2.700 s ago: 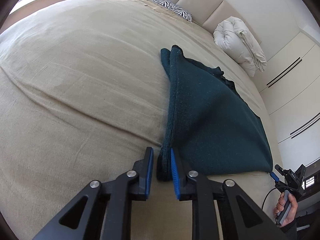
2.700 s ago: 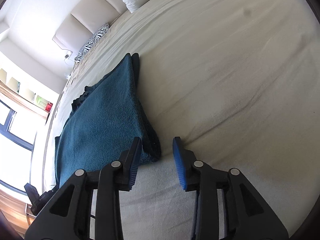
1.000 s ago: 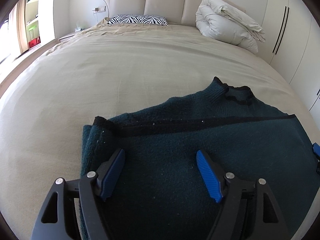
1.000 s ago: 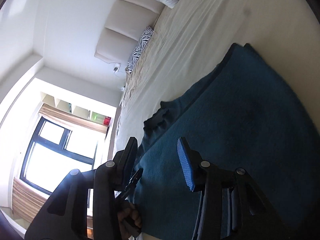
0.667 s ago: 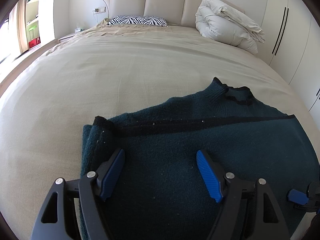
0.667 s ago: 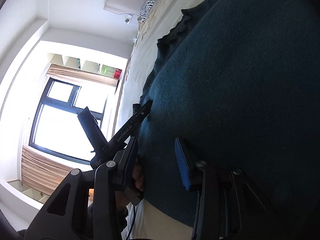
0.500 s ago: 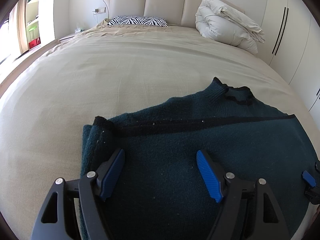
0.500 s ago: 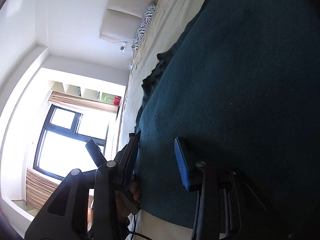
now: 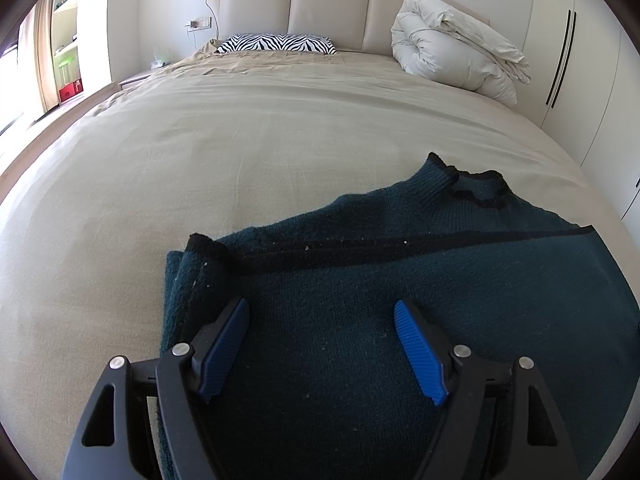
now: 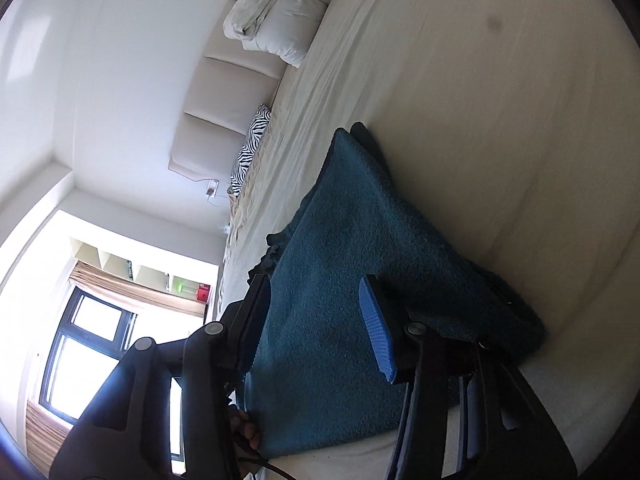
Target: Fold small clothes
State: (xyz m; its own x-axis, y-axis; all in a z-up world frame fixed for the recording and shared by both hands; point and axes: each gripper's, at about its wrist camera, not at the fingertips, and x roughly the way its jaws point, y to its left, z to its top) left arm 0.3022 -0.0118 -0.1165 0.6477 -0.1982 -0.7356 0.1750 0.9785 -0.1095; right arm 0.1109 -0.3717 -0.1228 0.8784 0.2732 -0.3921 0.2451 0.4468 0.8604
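Risk: teal sweater [image 9: 360,320], part-folded on bed [image 9: 200,152], lies under and ahead of both open, empty grippers, left gripper [image 9: 320,340] wide and right gripper [image 10: 316,320] w/ jaws just been opening, so a shallow pinch could grab only the top layer and drag the fold apart.

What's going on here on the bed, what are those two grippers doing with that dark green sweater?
A person with a gripper in each hand is folding a dark teal sweater on a beige bed. The sweater lies flat, already folded once. The left gripper hovers open over it, gripping nothing. The right gripper has just been opening, the sweater showing between its jaws, not pinched.
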